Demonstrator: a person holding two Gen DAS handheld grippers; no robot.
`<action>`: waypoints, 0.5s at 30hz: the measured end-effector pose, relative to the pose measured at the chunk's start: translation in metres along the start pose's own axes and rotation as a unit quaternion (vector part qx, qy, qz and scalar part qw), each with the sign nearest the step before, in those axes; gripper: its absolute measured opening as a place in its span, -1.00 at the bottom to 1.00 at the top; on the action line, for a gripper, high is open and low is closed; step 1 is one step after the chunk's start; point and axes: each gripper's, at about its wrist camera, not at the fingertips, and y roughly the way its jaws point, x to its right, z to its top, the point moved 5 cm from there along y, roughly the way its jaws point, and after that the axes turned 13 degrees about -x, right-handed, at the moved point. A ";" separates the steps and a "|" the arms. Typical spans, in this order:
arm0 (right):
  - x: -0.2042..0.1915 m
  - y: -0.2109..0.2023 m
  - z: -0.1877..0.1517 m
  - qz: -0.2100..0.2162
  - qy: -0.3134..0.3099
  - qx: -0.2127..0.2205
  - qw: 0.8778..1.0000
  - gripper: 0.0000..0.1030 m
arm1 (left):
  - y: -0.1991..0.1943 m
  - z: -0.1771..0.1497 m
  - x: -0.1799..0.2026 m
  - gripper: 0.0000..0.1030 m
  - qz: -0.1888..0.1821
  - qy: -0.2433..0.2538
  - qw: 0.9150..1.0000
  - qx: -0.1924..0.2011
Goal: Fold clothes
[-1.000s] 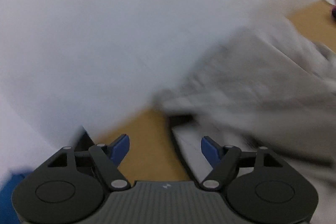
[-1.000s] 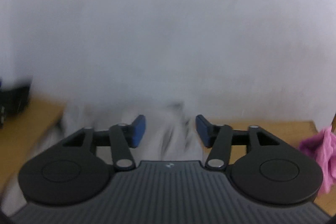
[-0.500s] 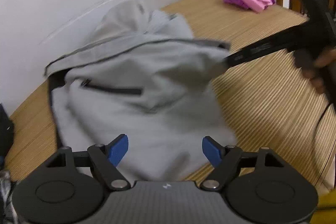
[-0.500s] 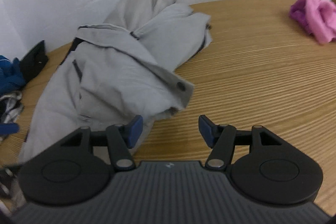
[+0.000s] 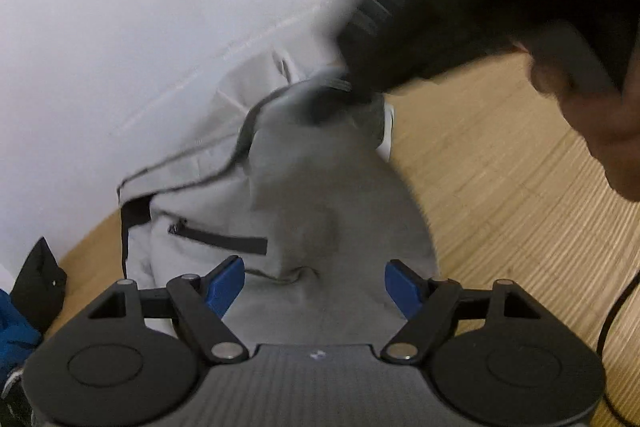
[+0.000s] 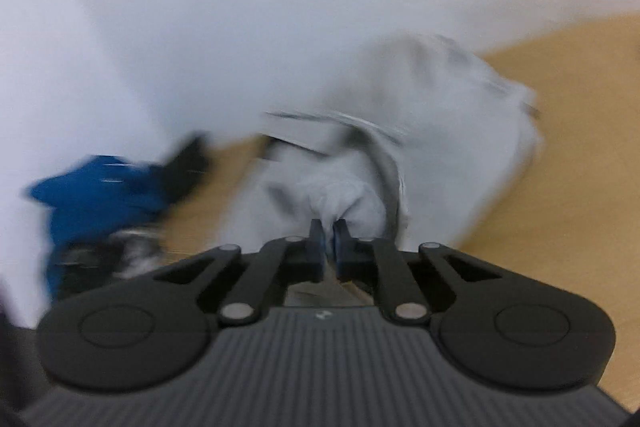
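Right gripper [image 6: 329, 241]: nearest in the right wrist view, blue fingers [image 6: 316, 239] drawn almost together, pinching a bunched fold of the grey jacket [image 6: 440, 147]; picture blurred.
Left gripper [image 5: 315, 285]: nearest in the left wrist view, fingers [image 5: 224, 285] spread wide, over the near edge of the jacket, pads not pressing on the cloth.
Grey jacket: crumpled on the desk [image 5: 500, 187], dark zip pocket [image 5: 220, 239] facing up on its left part, far end lying against the white wall [image 5: 140, 27].
Far end of jacket: in the left wrist view, a dark blurred gripper body [image 5: 384, 35] reaching down onto the cloth there, with the person's hand [image 5: 600, 115] behind it at the right edge.
Blue garment [image 6: 100, 195]: heaped on the desk to the left of the jacket, a black item [image 6: 184, 163] just beside it, both near the wall.
Desk: light wood with fine grain, bare to the right of the jacket.
Cable [image 5: 616, 311]: thin and dark, at the right edge of the left wrist view.
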 end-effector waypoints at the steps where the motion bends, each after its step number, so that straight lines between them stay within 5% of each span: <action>1: -0.014 -0.004 0.006 0.023 -0.021 0.003 1.000 -0.86 | 0.000 -0.002 -0.002 0.54 0.002 -0.003 1.000 0.006; 5: -0.051 -0.003 0.026 0.069 -0.093 -0.010 0.993 -0.86 | 0.003 0.007 -0.013 0.58 0.022 -0.021 0.999 0.016; 11: -0.044 0.004 0.039 0.112 -0.091 -0.039 0.989 -0.85 | 0.023 0.014 -0.039 0.63 0.031 -0.052 0.998 -0.002; 12: -0.041 0.005 0.041 0.113 -0.097 -0.038 0.988 -0.85 | 0.025 0.012 -0.043 0.34 0.021 -0.056 0.998 -0.007; 13: -0.037 0.004 0.042 0.121 -0.099 -0.040 0.987 -0.85 | 0.028 0.011 -0.048 -0.19 0.011 -0.061 0.998 -0.011; 15: -0.031 -0.005 0.040 0.137 -0.098 -0.043 0.985 -0.85 | 0.034 0.011 -0.061 -0.78 -0.005 -0.087 0.996 -0.026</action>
